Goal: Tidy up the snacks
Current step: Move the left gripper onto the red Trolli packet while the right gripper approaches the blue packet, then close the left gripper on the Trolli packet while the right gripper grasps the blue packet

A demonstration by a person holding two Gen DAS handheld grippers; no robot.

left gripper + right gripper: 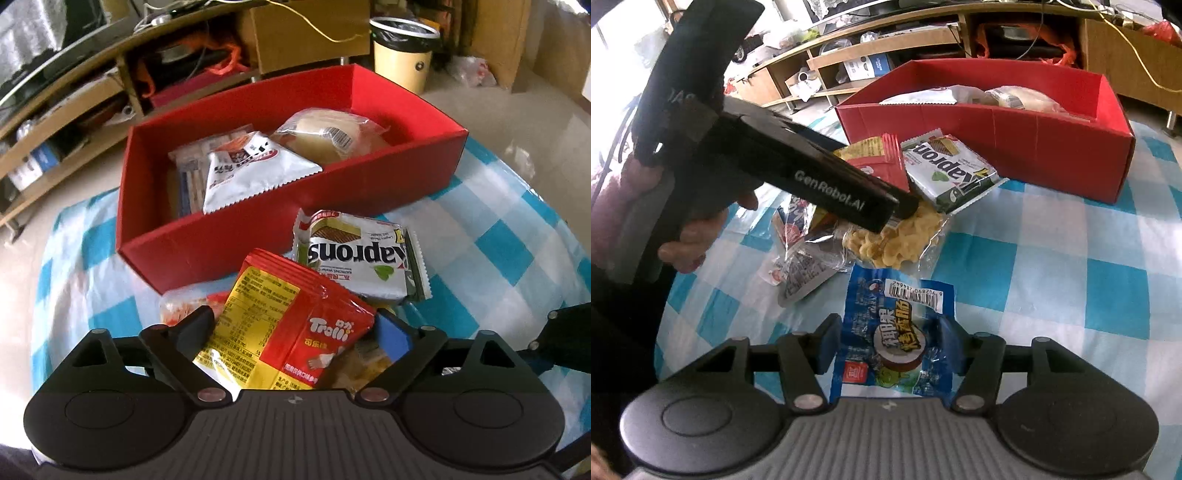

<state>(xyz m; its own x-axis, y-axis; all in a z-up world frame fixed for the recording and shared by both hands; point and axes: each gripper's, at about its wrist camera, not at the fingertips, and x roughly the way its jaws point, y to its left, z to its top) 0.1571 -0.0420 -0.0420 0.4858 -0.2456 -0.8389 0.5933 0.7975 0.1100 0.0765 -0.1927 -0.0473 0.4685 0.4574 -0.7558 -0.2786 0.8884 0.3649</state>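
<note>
The left gripper (295, 325) is clamping its fingers on the red Trolli packet (295, 325), holding it above the snack pile on the blue checked tablecloth (517, 258). The right gripper (886, 343) is straddling the blue packet (897, 332), jaws spread at its edges; whether they are pinching it cannot be told. The red box (207, 243) is sitting just behind the pile, containing a white packet (243, 173) and a wrapped bun (332, 136). The Kaprons wafer pack (362, 254) is lying beside the box's front wall. A bag of yellow crisps (901, 240) is lying on the cloth between the two grippers.
</note>
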